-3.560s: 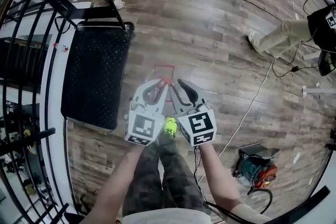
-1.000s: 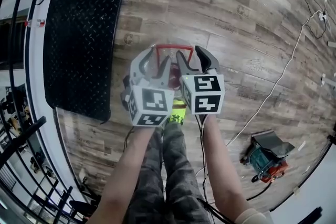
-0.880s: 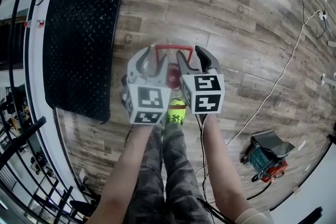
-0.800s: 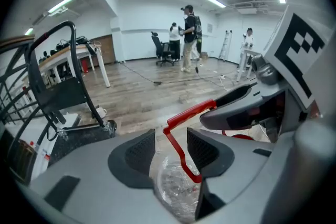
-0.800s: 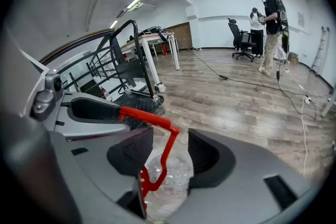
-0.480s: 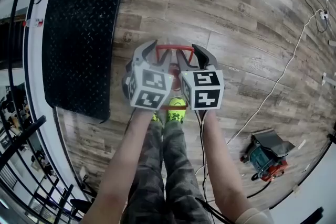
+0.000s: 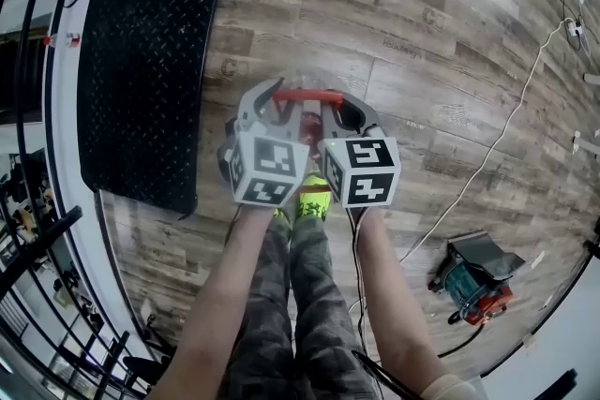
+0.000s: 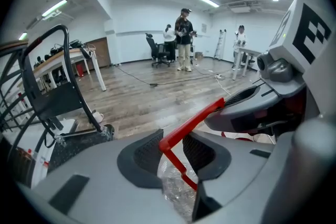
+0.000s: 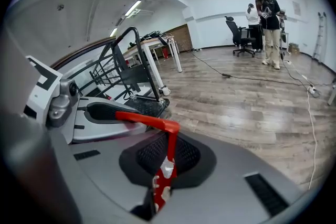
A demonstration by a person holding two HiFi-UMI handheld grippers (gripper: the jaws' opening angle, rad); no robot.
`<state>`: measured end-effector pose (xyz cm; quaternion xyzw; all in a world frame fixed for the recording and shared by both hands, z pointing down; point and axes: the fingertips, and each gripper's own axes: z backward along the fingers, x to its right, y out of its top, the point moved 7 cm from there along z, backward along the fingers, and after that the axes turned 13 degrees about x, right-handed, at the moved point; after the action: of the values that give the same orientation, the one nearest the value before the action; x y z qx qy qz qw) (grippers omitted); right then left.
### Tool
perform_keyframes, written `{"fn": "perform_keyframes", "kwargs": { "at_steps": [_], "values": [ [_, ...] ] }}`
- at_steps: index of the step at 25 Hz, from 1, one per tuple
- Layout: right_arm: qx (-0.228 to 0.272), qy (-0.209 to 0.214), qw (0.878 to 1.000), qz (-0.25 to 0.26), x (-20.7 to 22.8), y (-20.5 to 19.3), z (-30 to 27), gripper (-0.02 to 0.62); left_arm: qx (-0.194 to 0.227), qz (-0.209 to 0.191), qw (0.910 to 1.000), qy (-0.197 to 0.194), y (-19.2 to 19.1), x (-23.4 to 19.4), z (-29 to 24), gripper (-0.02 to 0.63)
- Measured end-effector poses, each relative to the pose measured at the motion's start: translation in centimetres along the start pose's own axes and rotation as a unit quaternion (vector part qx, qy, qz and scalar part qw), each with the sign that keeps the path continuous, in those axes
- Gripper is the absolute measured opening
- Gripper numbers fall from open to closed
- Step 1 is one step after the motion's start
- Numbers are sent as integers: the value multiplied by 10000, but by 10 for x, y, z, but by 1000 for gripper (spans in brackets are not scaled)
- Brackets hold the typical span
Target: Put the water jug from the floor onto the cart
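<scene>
One water jug [image 8: 176,194]: crinkly clear plastic with a thin, square-cornered red handle [image 7: 307,96]. It sits on the wood-plank floor [image 7: 450,33] just ahead of the feet, beside one cart [image 7: 141,70] with a black diamond-plate deck and tube frame. Two hand-held grippers, side by side, both pitched down and forward. Right hand-held gripper [image 9: 168,157]: jaws clamped on the handle's upright leg. Left hand-held gripper [image 8: 170,152]: jaws have just been closing, handle corner between the ribbed pads, gap visible, no grip.
</scene>
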<state>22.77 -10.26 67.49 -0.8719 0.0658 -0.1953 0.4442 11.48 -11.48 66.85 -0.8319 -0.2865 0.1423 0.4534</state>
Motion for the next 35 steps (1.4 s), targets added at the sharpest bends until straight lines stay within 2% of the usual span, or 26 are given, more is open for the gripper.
{"fn": "perform_keyframes", "kwargs": {
  "at_steps": [11, 22, 35],
  "values": [
    [181, 34, 9997, 189, -26, 13, 42, 18, 99, -71, 9999, 104, 9, 17, 48, 107],
    [787, -46, 9961, 409, -38, 96, 92, 18, 695, -410, 9966, 154, 102, 15, 88, 104],
    [1520, 32, 9874, 436, -71, 167, 146, 18, 1279, -523, 9900, 290, 177, 13, 145, 100]
  ]
}}
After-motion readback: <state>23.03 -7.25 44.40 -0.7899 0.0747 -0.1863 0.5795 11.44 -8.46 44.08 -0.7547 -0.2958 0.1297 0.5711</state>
